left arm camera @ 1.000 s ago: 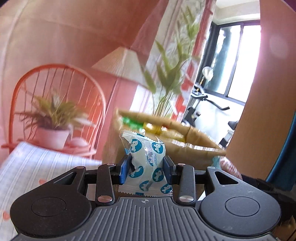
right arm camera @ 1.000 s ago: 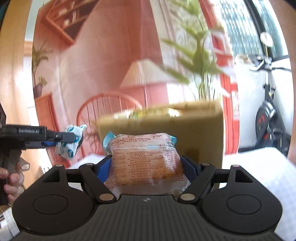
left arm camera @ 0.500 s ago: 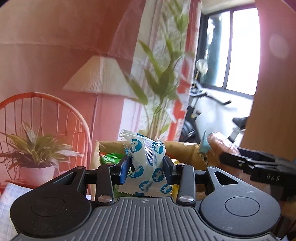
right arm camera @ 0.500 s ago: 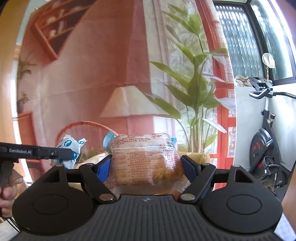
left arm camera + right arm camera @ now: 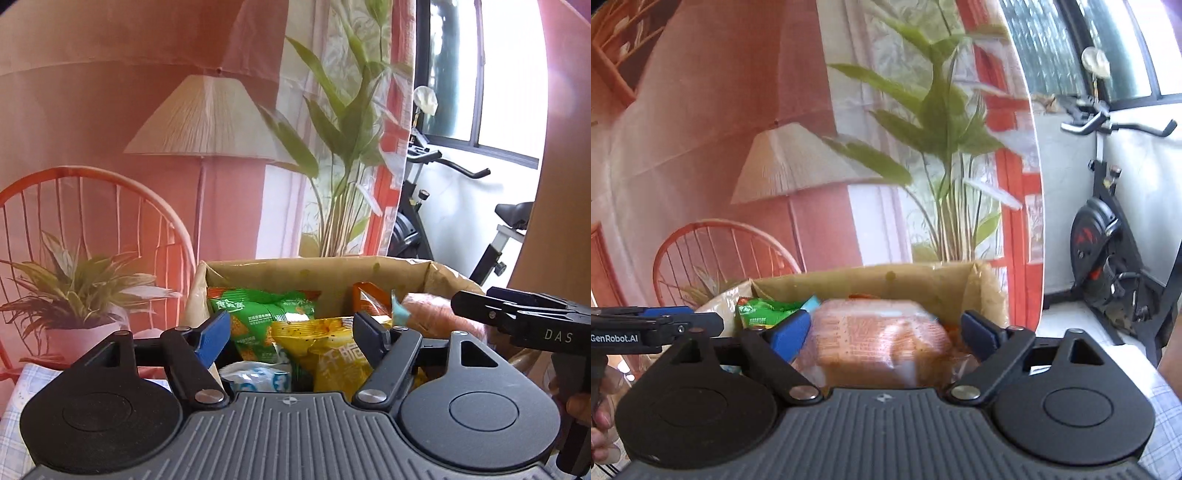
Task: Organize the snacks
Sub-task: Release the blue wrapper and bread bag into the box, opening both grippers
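Note:
An open cardboard box [image 5: 314,266] holds a green bag [image 5: 258,314] and a yellow bag [image 5: 332,350]. My left gripper [image 5: 291,334] hovers over it, jaws opening, nothing between them. Below it, inside the box, lies the white packet with blue dots [image 5: 255,380]. My right gripper [image 5: 884,334] is above the same box [image 5: 871,280], jaws opening. The orange snack packet [image 5: 879,339] is blurred between its blue pads [image 5: 979,332], with a gap on the right side. Each gripper shows in the other's view: the right gripper [image 5: 517,317], the left gripper [image 5: 665,325].
A printed backdrop with a lamp and a red chair [image 5: 92,206] hangs behind the box. An exercise bike [image 5: 1108,258] stands at the right by the window. Checked cloth [image 5: 1160,406] covers the table. A person's fingers [image 5: 602,417] hold the left gripper's handle.
Both grippers came over the box. The left jaws spread and the white packet dropped into the box. The right jaws widened off the orange packet, which is now blurred and lower.

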`<action>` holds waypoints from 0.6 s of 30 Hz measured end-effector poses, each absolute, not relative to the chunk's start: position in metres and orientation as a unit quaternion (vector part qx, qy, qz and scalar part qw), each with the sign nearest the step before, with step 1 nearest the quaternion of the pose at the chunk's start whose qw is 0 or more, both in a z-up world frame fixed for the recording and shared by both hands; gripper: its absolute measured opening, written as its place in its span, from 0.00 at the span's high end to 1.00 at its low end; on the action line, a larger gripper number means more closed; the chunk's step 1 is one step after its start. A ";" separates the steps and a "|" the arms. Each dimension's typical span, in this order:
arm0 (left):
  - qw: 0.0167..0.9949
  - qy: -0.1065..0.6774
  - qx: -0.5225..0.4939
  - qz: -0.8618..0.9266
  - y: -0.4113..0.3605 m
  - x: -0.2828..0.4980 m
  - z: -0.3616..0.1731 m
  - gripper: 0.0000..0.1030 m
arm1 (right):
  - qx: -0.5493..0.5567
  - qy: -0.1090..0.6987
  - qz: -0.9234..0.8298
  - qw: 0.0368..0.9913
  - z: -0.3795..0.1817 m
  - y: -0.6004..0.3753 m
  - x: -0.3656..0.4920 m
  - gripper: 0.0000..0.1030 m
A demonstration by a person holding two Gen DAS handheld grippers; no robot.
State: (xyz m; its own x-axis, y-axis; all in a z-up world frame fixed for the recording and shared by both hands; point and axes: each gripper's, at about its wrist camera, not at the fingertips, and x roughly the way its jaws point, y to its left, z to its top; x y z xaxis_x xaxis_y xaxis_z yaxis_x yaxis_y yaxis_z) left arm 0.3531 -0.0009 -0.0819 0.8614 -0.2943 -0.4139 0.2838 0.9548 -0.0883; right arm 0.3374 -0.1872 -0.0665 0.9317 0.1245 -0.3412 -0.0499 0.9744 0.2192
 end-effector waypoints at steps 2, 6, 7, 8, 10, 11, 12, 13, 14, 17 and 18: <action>0.965 0.216 -0.017 -0.149 0.003 0.349 -0.080 0.27 | 0.094 0.172 0.044 0.980 -0.064 -0.186 0.331 0.11; 0.964 0.214 -0.029 -0.155 0.009 0.339 -0.077 0.26 | 0.084 0.159 0.047 0.983 -0.060 -0.183 0.316 0.11; 0.964 0.213 -0.032 -0.157 0.011 0.336 -0.076 0.26 | 0.081 0.156 0.048 0.983 -0.059 -0.182 0.312 0.11; 0.963 0.213 -0.034 -0.159 0.013 0.333 -0.076 0.26 | 0.078 0.154 0.049 0.984 -0.058 -0.181 0.308 0.11; 0.963 0.211 -0.041 -0.163 0.018 0.324 -0.073 0.26 | 0.072 0.149 0.050 0.985 -0.058 -0.178 0.298 0.11; 0.962 0.210 -0.046 -0.166 0.021 0.319 -0.072 0.26 | 0.070 0.146 0.051 0.986 -0.058 -0.176 0.293 0.11; 0.962 0.208 -0.050 -0.170 0.023 0.315 -0.071 0.26 | 0.068 0.142 0.051 0.986 -0.058 -0.175 0.288 0.11; 0.962 0.207 -0.053 -0.173 0.025 0.309 -0.070 0.26 | 0.066 0.138 0.052 0.987 -0.058 -0.173 0.282 0.11; 0.961 0.206 -0.056 -0.175 0.028 0.303 -0.070 0.26 | 0.065 0.135 0.052 0.987 -0.059 -0.171 0.276 0.11; 0.960 0.203 -0.067 -0.178 0.037 0.283 -0.071 0.26 | 0.067 0.125 0.053 0.988 -0.063 -0.165 0.256 0.11; 0.960 0.205 -0.072 -0.178 0.040 0.276 -0.073 0.26 | 0.069 0.123 0.053 0.989 -0.065 -0.163 0.250 0.11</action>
State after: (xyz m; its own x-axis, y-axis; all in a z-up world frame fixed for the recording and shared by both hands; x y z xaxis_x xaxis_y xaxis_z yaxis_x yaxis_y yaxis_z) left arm 0.2763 0.0400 -0.0734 0.8524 -0.3717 -0.3678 0.3130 0.9261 -0.2105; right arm 0.2496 -0.1634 -0.0652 0.9644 0.1210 -0.2352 -0.0871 0.9849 0.1499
